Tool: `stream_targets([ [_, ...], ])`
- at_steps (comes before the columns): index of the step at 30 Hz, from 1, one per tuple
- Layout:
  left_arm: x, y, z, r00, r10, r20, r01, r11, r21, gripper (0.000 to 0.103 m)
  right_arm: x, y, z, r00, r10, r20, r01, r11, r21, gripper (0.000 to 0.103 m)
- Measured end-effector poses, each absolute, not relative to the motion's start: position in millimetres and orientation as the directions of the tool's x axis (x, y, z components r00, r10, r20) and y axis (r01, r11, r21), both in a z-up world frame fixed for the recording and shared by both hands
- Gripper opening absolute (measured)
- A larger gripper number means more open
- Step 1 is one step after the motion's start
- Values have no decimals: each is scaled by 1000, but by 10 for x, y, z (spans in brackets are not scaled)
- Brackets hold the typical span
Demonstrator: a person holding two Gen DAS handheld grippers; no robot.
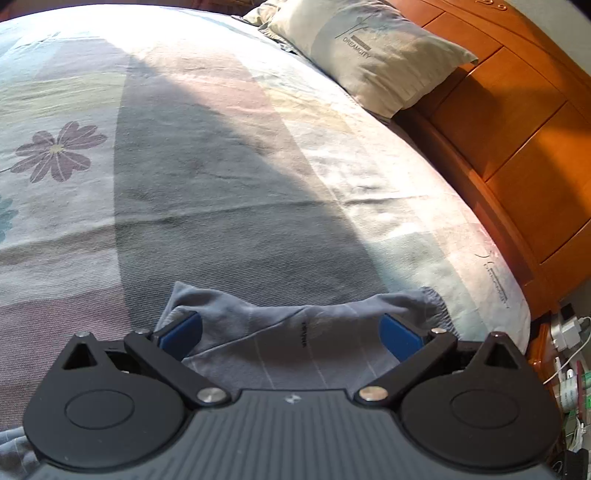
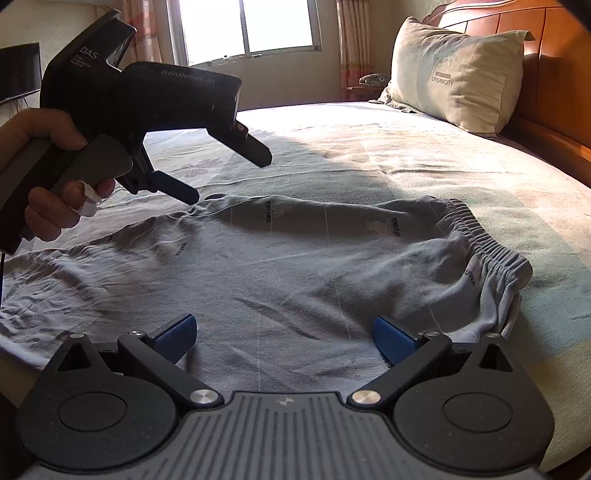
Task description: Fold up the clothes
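Grey shorts (image 2: 295,266) are lying spread out on the bed (image 2: 480,177), pretty flat but wrinkly, with the elastic waistband (image 2: 491,243) bunched up on the right side and little printed logos scattered over the fabric. Nearest in the right wrist view, the right gripper (image 2: 286,334) sits low over the near edge of the shorts with its blue-padded fingers (image 2: 393,339) spread wide, nothing pinched between them. Past that, on the far left edge of the shorts, the left gripper (image 2: 184,184) is held in a person's hand (image 2: 55,177) wrapped around the trigger handle, angled down so one blue finger tip is right at the cloth; can't tell from there whether it's actually touching. From the left wrist view the left gripper's fingers (image 1: 181,332) are also wide apart, with a fold of the grey fabric (image 1: 295,332) sitting between them but not clamped. Further back the flowered bedsheet (image 1: 59,151) runs in sun and shadow, then a pillow (image 2: 458,77) printed DREAMCITY leans against the wooden headboard (image 1: 517,122), and a bright window (image 2: 247,26) sits at the far wall.
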State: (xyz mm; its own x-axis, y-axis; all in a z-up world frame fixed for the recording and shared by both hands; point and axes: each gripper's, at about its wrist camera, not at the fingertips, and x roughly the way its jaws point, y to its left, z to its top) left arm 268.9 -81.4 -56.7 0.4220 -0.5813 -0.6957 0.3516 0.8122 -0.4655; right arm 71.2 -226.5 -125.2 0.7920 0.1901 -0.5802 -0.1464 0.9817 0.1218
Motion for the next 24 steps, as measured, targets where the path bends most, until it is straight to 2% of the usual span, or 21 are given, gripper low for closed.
stream_targets([
  [3,2717,-1040,-599,325,-679,-658,401,729,-555,102,709,-2241,-1259,793,180,-582,-147,984,104,103],
  [8,2975,-1271,-917,315,-648,-694,352,758,-549,101,716,-2268,-1256,792,191,-579,-149,981,120,103],
  [11,3041,-1243,-893,328,-657,-679,287,754,-591,101,718,-2292,-1252,792,201,-576,-150,979,136,103],
  [16,2930,-1378,-705,242,-737,-631,357,673,-648,102,715,-2276,-1253,794,196,-575,-149,980,130,103],
  [20,2965,-1641,-752,188,-748,-637,392,652,-650,102,709,-2261,-1255,795,192,-575,-148,981,123,103],
  [24,3065,-1775,-884,177,-726,-664,354,677,-645,101,709,-2293,-1244,797,205,-568,-146,978,148,103],
])
